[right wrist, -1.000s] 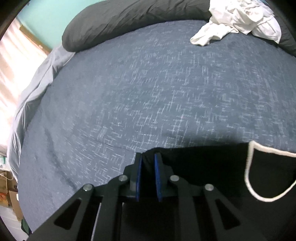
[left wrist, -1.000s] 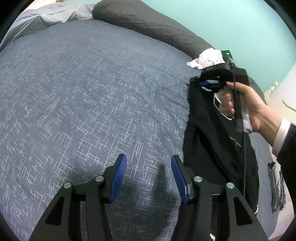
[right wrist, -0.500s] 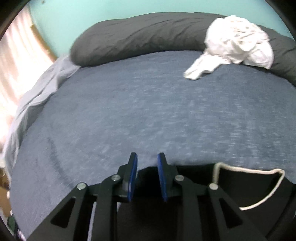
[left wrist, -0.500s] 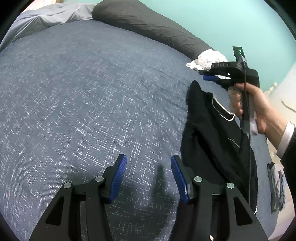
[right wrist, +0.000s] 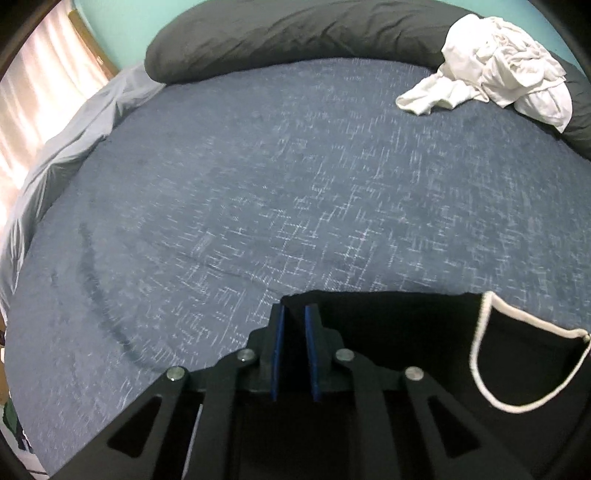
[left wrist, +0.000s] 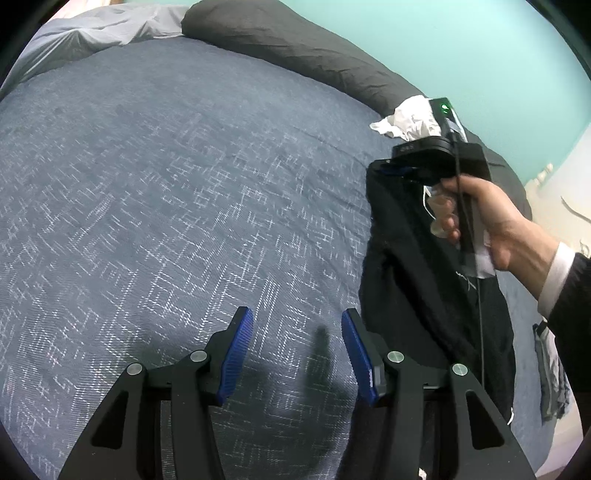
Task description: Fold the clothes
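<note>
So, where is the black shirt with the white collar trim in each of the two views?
Left wrist view: the black shirt hangs at right, its top corner at the right gripper.
Right wrist view: it fills the bottom centre and right, a fold between the closing jaws.
Shared landmark: the crumpled white clothes by the dark pillow.

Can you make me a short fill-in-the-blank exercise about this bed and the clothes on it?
1. The right gripper is closing its blue pads on a ____ shirt.
2. The shirt's neckline has ____ trim.
3. The left gripper has ____ between its fingers.
4. The crumpled white garment lies against the dark ____.

Missing words: black; white; nothing; pillow
</note>
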`<control>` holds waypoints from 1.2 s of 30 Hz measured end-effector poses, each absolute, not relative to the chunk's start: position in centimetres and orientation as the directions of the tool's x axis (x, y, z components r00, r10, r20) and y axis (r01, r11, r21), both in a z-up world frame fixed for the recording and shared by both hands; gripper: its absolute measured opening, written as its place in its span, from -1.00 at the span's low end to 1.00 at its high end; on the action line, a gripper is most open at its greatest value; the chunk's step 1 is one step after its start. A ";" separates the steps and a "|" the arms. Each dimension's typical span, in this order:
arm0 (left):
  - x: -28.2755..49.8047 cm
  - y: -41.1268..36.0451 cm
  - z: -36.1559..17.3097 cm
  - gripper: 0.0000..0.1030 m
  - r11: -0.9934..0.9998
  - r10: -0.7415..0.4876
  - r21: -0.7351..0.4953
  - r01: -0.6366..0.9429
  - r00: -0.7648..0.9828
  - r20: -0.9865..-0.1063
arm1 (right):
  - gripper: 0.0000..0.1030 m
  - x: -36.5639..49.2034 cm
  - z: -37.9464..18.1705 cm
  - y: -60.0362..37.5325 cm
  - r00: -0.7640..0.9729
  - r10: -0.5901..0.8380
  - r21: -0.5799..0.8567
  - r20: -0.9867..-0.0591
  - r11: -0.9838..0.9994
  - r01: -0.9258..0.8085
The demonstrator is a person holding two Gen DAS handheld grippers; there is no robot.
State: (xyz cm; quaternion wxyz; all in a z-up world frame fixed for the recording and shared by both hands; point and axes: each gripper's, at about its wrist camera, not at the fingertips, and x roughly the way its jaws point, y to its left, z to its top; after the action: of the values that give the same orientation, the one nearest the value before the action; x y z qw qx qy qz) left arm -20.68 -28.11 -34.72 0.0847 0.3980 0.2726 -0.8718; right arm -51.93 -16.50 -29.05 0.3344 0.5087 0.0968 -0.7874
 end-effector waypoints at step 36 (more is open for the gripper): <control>-17.2 -20.3 -29.6 0.28 -0.914 0.114 -0.327 0.241 -0.622 -0.775 | -0.08 -34.0 -21.8 15.9 -0.307 -0.444 0.245 -0.842 -0.821 0.516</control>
State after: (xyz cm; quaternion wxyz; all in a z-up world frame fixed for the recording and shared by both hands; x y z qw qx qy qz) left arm -17.16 -20.34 -29.55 0.0362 0.4333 0.2045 -0.8770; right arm -34.03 15.86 -21.78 0.2972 0.5081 0.0356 -0.8076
